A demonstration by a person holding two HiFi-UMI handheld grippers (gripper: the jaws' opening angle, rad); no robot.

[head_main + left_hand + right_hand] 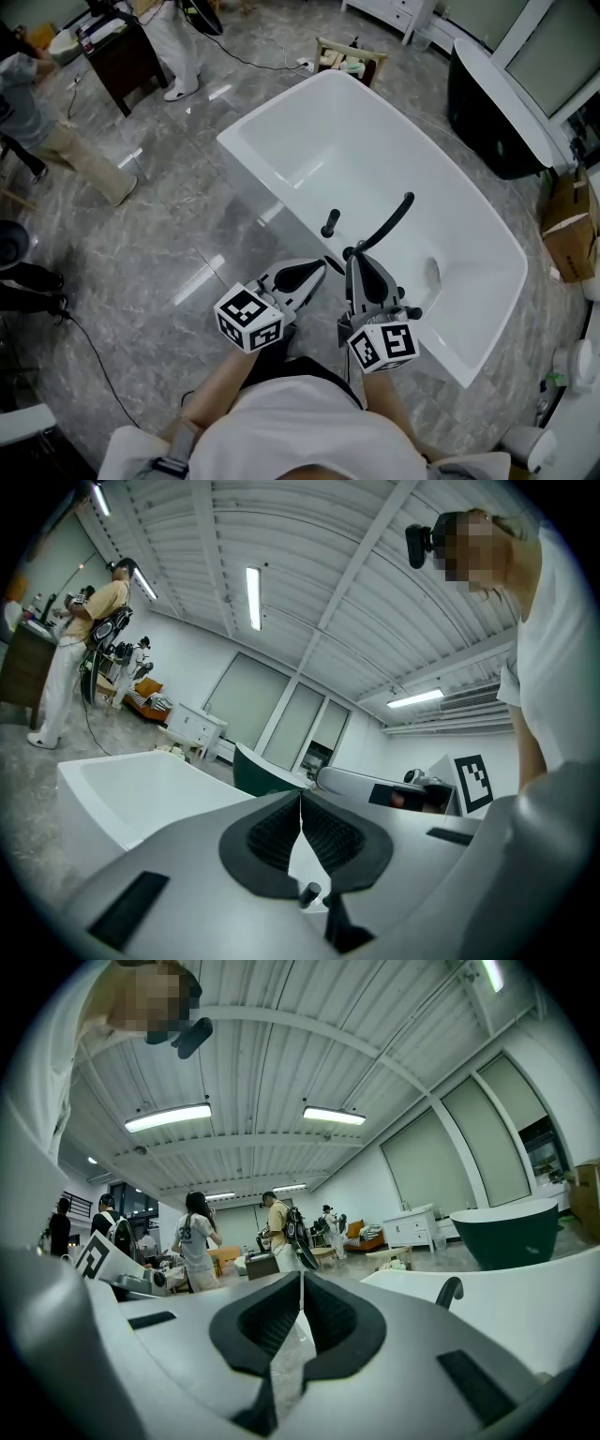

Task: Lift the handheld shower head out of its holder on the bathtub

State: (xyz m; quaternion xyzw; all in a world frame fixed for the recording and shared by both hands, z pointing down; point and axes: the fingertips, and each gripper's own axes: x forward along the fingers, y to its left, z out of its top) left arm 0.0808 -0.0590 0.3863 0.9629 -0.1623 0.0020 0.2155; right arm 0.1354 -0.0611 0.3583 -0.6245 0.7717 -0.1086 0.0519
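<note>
The black handheld shower head (389,223) rests in its holder on the near rim of the white bathtub (309,122), its curved handle leaning over the basin. A black knob (330,223) stands on the rim just left of it. My right gripper (355,260) is shut and empty, its tips just short of the holder's base. My left gripper (322,266) is also shut and empty, close beside the right one near the rim. In the right gripper view the shower head (449,1290) shows as a dark hook beyond the shut jaws. In the left gripper view the tub (141,780) lies ahead.
A dark green tub (492,122) stands at the back right, with cardboard boxes (567,225) beside it. A wooden crate (349,58) sits behind the white tub. People (56,131) stand on the marble floor at left, and a black cable (94,366) runs across it.
</note>
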